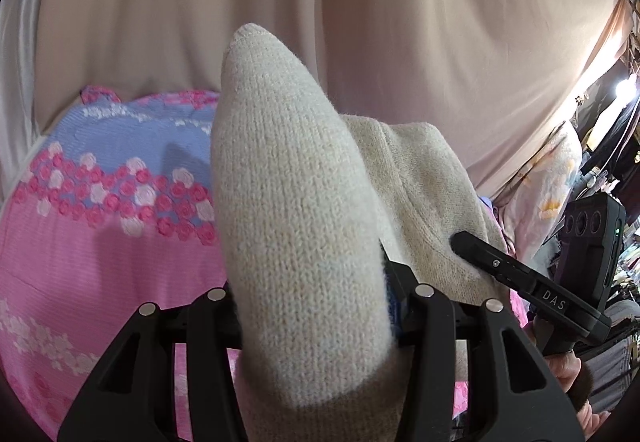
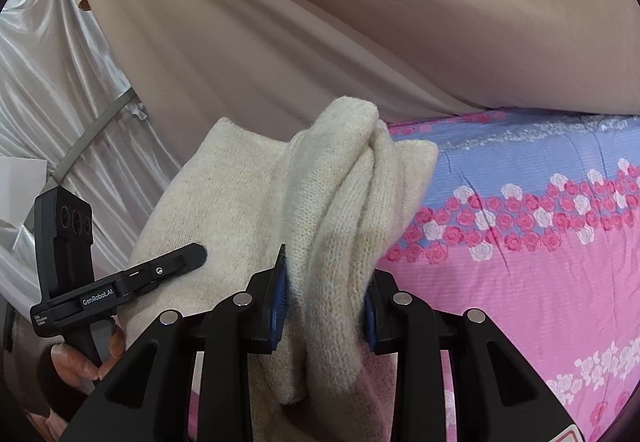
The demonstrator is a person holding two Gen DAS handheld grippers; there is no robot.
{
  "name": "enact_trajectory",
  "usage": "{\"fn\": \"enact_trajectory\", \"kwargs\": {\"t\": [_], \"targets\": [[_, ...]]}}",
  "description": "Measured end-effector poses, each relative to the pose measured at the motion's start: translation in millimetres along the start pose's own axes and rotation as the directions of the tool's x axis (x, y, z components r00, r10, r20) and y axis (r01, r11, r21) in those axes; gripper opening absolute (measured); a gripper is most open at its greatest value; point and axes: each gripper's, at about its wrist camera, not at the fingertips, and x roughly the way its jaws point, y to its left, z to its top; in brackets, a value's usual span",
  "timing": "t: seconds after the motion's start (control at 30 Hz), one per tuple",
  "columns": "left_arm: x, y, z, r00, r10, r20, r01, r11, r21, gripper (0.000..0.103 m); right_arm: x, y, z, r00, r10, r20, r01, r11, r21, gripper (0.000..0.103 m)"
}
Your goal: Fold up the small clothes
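A cream knitted garment [image 1: 296, 209] is held up above a pink and blue floral bedspread [image 1: 80, 242]. My left gripper [image 1: 312, 306] is shut on one bunched part of it, which fills the view between the jaws. My right gripper [image 2: 326, 306] is shut on another bunched fold of the same garment [image 2: 340, 201], blue pads pressed against the knit. Each gripper shows in the other's view: the right one at the far right [image 1: 456, 240], the left one at the left [image 2: 202, 254], both touching the cream cloth.
A beige curtain [image 1: 280, 1] hangs behind the bed. White satin drapes [image 2: 52, 81] hang at the left of the right wrist view. Cluttered dark shelves and a bright lamp [image 1: 624, 85] stand at the far right.
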Motion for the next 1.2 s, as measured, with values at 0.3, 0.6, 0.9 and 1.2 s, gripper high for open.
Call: {"fn": "enact_trajectory", "kwargs": {"t": [0.3,0.6,0.9,1.2], "targets": [[50.0,19.5,-13.9,0.999,0.038,-0.014,-0.039,0.999,-0.032,0.056,53.7,-49.7,-23.2,0.999,-0.027,-0.028,0.029,0.998,0.054,0.042],[65.8,93.2,-78.1,0.988,0.150,-0.032,-0.153,0.956,-0.250,0.056,56.4,-91.0,-67.7,0.985,-0.114,-0.130,0.132,0.980,0.146,0.029],[122.4,60.2,-87.7,0.966,0.223,-0.134,-0.234,0.970,-0.072,0.061,164.1,-60.5,-88.8,0.927,-0.162,-0.338,0.120,0.983,-0.140,0.004],[104.2,46.9,-90.9,0.957,0.262,-0.127,-0.265,0.964,-0.004,0.061,153.1,-45.1,-96.4,0.899,-0.212,-0.382,0.161,0.974,-0.162,0.000]]}}
